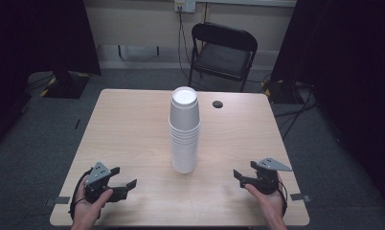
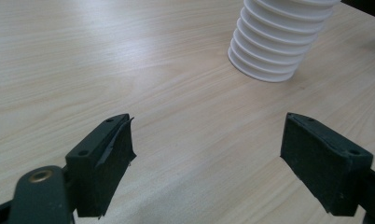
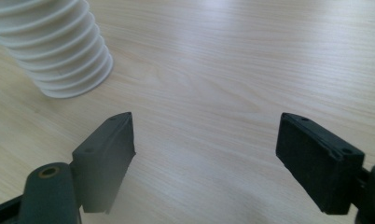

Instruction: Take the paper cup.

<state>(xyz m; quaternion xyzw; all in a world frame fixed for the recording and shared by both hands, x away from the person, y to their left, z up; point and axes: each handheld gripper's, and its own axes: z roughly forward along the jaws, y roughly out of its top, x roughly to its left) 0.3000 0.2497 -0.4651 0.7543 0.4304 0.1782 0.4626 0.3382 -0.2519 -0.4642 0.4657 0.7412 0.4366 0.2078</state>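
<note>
A tall stack of white cups (image 1: 184,130) stands upside down in the middle of the wooden table (image 1: 128,124). My left gripper (image 1: 125,182) rests near the front left edge, held in a hand, jaws open with nothing between them. In the left gripper view the stack (image 2: 279,39) rises at the upper right, beyond the open left gripper (image 2: 209,140). My right gripper (image 1: 239,176) sits near the front right edge, also open and empty. The right gripper view has the stack (image 3: 55,46) at the upper left, ahead of the right gripper (image 3: 206,137).
A round cable hole (image 1: 218,104) lies in the table behind the stack. A black folding chair (image 1: 222,52) stands past the far edge. Dark curtains hang at both sides. Bare wood lies between each gripper and the stack.
</note>
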